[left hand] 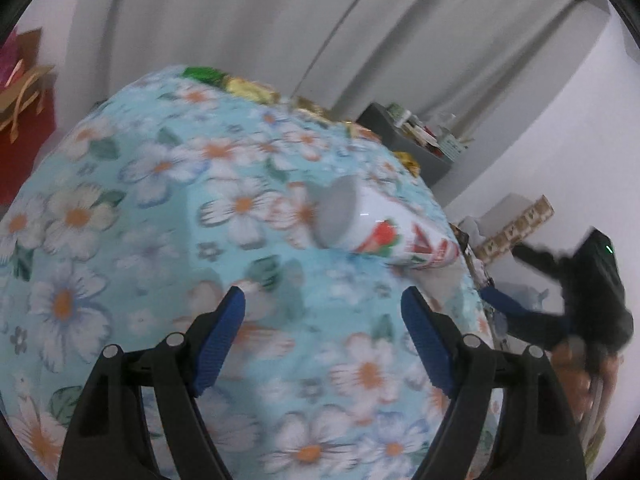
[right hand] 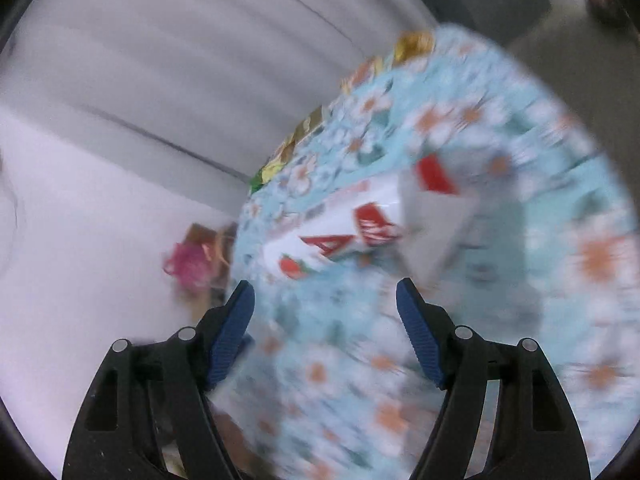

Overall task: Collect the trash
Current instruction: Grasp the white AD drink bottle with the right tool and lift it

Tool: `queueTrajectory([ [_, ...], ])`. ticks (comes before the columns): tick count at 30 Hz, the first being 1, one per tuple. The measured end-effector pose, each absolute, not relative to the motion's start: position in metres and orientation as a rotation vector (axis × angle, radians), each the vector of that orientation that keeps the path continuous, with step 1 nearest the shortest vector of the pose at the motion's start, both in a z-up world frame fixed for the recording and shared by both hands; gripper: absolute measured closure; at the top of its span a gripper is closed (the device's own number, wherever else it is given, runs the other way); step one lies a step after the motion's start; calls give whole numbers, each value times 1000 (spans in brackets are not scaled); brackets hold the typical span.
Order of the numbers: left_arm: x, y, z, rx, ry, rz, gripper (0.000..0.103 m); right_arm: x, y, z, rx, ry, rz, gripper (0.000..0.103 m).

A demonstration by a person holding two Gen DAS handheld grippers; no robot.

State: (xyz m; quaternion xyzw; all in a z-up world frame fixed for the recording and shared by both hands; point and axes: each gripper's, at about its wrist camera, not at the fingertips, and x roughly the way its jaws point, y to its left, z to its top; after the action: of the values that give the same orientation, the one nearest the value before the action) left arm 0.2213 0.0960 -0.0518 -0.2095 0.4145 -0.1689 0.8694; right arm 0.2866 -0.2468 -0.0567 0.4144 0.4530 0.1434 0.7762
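We look over a table point(left hand: 120, 264) under a pale blue cloth printed with white and orange flowers, grey curtains point(left hand: 256, 16) hanging behind it. A white carton point(left hand: 384, 226) lies on its side on the cloth, ahead of our left gripper point(left hand: 323, 312) and a little to its right, long axis along the table, grey base turned toward that claw. It bears a strawberry picture and large red letters; blur leaves only an "A" legible. Our left jaws gape wide on nothing. Our right gripper point(right hand: 325, 300) is likewise spread and empty, the carton point(right hand: 360, 226) just ahead.
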Motion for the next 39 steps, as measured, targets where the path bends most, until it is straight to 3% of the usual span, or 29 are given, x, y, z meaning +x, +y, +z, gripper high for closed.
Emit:
queueTrajectory([
  [11, 222, 125, -66, -513, 866, -354, 25, 352, -222, -129, 1328, 1062, 36, 28],
  [14, 222, 129, -68, -526, 863, -352, 25, 356, -223, -130, 1320, 1039, 34, 33],
  [21, 217, 153, -65, -566, 835, -297, 25, 348, -216, -122, 1184, 1143, 275, 36],
  [29, 203, 162, -50, -561, 811, -303, 25, 282, -180, -104, 756, 1346, 556, 38],
  [35, 191, 137, -45, -530, 839, -375, 25, 210, -169, -91, 480, 1348, 565, 38],
  [39, 187, 119, -43, -512, 855, -414, 25, 200, -168, -93, 465, 1334, 539, 38],
])
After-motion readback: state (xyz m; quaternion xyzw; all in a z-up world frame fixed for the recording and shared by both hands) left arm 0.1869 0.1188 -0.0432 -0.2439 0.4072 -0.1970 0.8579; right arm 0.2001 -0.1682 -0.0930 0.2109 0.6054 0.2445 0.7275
